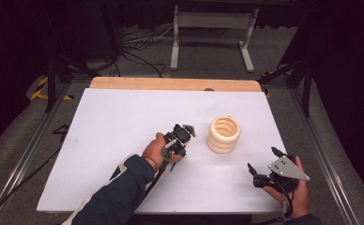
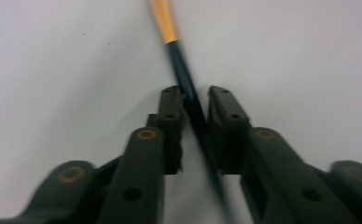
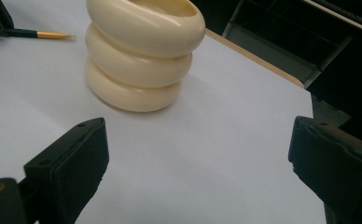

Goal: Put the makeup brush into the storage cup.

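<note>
Your left gripper (image 2: 197,100): jaws drawn in on a slim dark green pen with a gold-orange end (image 2: 188,95). The pads sit tight to the barrel on both sides in the left gripper view, so it reads as a pinch. No earlier pic to compare. The barrel runs lengthwise between the fingers (image 2: 172,109), dark section in the grip, gold-orange part sticking out past the fingertips. Pen lies low over the white table sheet (image 2: 53,70); contact with the sheet can't be confirmed, pic is blurred.

Same gripper in the high view (image 1: 182,136): points away from you, hand and dark blue sleeve (image 1: 119,192) behind it. Pen itself too small to make out there. In the right gripper view the gold-orange tip (image 3: 53,34) shows flat at sheet level, left of the holder.

Beyond the left fingertips, ahead and to the right: cream ribbed holder, three stacked rounded rings, open top (image 1: 223,134). Upright, near the gripper but apart from it.

Your right gripper (image 1: 263,165): jaws spread wide, nothing between them. Right gripper view confirms this: the pads stand far apart with bare sheet in the gap. The holder (image 3: 142,56) sits ahead of the left-hand finger (image 3: 74,163), clear of it. Grey three-cornered plate (image 1: 287,168) on top, hand behind.

Outer edge: light wooden table strip (image 1: 170,84) past the sheet's far side.
</note>
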### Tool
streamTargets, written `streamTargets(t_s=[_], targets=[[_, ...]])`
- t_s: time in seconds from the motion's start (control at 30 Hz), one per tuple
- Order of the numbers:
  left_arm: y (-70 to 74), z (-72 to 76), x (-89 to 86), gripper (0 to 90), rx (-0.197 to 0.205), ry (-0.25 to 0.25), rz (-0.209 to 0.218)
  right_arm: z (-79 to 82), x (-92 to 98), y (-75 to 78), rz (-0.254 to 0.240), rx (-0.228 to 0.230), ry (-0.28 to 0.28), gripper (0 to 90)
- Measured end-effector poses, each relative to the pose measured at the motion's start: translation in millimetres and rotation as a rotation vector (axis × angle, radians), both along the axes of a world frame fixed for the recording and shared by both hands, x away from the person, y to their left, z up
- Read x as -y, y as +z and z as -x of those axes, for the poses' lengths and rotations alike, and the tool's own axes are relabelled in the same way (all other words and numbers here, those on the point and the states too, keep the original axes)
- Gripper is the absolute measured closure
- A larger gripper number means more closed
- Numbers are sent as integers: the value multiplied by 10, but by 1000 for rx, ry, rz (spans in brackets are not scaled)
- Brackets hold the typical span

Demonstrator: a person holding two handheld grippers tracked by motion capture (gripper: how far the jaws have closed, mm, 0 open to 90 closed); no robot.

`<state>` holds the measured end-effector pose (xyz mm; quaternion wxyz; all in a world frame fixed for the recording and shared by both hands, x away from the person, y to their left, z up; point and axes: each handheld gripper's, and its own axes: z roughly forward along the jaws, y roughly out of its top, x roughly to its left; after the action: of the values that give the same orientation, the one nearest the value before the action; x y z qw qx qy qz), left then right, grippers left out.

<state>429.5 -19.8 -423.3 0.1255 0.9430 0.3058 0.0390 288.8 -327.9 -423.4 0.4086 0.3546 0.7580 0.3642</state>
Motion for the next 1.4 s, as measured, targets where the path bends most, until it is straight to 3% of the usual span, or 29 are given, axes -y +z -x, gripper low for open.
streamTargets(t_s=[0.03,0.17,0.27,0.37,0.57,1.0,1.07,1.23,1.27,1.3,1.4], targets=[[1,-8,6,825,-1,-15,-7,2,-16,-5,12,-2,2,55],[8,-9,6,829,6,-55,-18,-2,-45,-12,31,-3,10,55],[9,-6,-38,829,10,-63,14,7,-37,-8,28,0,6,55],[41,-15,-99,829,14,-60,73,3,-22,-9,22,0,2,55],[206,37,-240,830,71,-74,174,1,-21,-10,20,-1,1,55],[449,209,-563,830,197,-92,456,-2,-16,-15,15,-4,-3,55],[467,223,-580,830,217,-89,466,-1,-16,-16,15,-4,-3,55],[549,269,-663,830,295,-91,551,0,-15,-16,16,-4,-2,55],[549,269,-663,830,295,-91,551,0,-15,-16,16,-4,-2,55],[562,276,-684,830,303,-97,580,1,-14,-16,16,-3,-2,55],[587,288,-720,830,327,-104,616,0,-11,-15,14,-1,-3,55]])
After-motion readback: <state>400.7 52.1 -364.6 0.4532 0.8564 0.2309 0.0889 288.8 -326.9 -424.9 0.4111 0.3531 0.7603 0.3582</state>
